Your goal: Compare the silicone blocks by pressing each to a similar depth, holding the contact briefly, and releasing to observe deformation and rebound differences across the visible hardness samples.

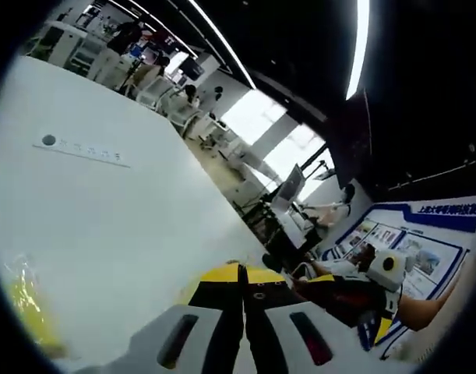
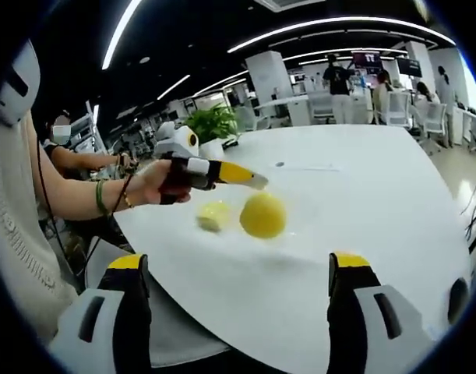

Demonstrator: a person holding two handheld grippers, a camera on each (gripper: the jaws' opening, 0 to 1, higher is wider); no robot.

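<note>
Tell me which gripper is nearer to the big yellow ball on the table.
Left. The left gripper, jaws closed, hovers with its tip just above the big yellow ball. The right gripper, jaws wide open, sits back at the near table edge, well short of it.

A wide white tabletop [image 2: 362, 226] fills the foreground of an open-plan office. The ceiling is dark, crossed by long bright light strips [image 2: 339, 23]. A white pillar [image 2: 267, 78] stands behind a leafy green plant [image 2: 213, 121]. White desks and chairs [image 2: 393, 105] stand farther back, with people among them. Bright windows [image 1: 261, 121] and a blue-and-white poster board [image 1: 424, 241] line the far side
</note>
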